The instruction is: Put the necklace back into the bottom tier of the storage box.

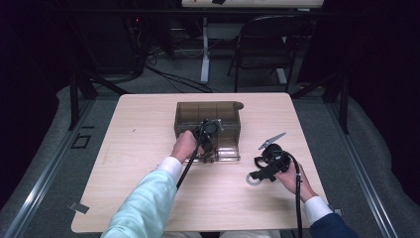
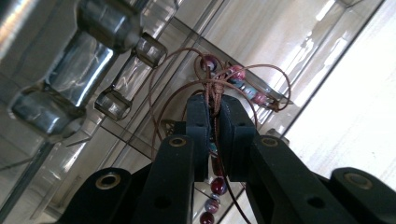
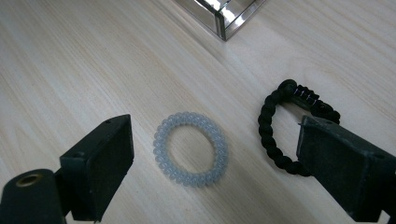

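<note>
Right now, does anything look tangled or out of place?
Yes: the beaded bracelet in the left gripper has its thin cord looping loosely outside the jaws. The coil ring and black bracelet lie flat.

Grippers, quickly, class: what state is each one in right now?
Left gripper: shut on the beaded cord bracelet, beside the clear organizer box.
Right gripper: open, empty, jaws on either side of the pale spiral hair tie.

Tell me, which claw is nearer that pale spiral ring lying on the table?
The right claw: it hangs open just above the pale spiral ring. The left claw is off at the clear box, pinching a beaded cord bracelet.
</note>
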### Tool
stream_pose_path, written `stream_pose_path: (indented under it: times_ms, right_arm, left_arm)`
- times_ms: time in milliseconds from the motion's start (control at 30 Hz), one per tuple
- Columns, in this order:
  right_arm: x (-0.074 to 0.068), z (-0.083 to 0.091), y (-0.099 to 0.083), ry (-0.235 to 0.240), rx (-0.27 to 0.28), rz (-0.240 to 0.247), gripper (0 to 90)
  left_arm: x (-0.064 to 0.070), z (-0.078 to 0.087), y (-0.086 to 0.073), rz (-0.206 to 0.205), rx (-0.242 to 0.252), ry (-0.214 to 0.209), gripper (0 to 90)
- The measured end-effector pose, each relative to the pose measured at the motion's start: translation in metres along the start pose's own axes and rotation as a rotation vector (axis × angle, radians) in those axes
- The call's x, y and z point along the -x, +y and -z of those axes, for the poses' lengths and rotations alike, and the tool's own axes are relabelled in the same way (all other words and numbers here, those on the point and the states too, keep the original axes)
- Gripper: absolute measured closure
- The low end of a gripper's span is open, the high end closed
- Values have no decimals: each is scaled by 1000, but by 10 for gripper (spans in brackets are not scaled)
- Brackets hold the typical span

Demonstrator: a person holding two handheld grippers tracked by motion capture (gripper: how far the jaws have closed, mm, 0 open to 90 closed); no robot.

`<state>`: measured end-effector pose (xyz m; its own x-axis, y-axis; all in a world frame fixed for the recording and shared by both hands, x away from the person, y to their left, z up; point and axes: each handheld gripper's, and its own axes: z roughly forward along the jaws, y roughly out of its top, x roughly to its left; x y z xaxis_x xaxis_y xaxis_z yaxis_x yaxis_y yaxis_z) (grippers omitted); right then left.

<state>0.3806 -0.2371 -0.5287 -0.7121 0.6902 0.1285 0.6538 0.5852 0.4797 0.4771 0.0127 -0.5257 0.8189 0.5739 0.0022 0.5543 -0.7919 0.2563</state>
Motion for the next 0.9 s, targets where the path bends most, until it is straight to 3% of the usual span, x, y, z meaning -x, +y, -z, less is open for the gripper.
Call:
stream_pose_path:
  times_ms: [267,600,900]
  right_arm:
    - [0,0,0,2,-5,-1,106]
    - [0,0,0,4,5,-4,106]
    - [0,0,0,3,6,-6,108]
  left_arm:
    - [-5,-11,-5,13,7,-5,824]
    - [-1,2,-6,-16,67,-29,714]
    - [-8,12,-10,13,92,-38,639]
